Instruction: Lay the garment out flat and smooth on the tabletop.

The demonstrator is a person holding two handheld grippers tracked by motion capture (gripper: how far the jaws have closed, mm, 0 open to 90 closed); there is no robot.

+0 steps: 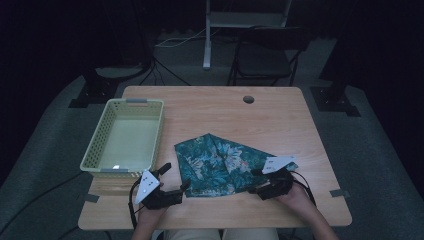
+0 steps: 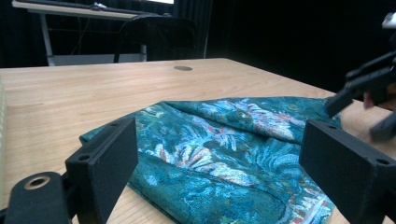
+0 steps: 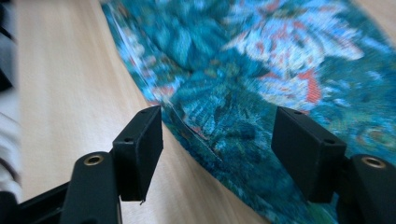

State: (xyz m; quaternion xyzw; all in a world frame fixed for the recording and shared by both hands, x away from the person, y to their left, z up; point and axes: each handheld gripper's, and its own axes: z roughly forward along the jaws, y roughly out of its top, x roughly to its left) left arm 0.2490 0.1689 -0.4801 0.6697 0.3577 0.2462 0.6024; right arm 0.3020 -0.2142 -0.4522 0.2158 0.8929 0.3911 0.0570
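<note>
My fingers stand apart on both sides, gripping nothing. From the high view, my left gripper (image 1: 175, 187) sits at the near-left corner of the cloth (image 1: 225, 162), my right gripper (image 1: 260, 182) at its near-right edge; the basket (image 1: 100, 135) waits left. In the left gripper view, the cloth (image 2: 224, 154) lies flat ahead. In the right gripper view, the hem (image 3: 196, 135) runs between my 2 jaws: I should come low and pinch just that edge.

The table (image 1: 210, 107) is made of light wood and has a small round hole (image 1: 248, 99) near its far edge. A pale yellow basket (image 1: 101, 131) sits on its left side. A blue-green flowery cloth (image 1: 220, 162) lies flat beside the basket.
</note>
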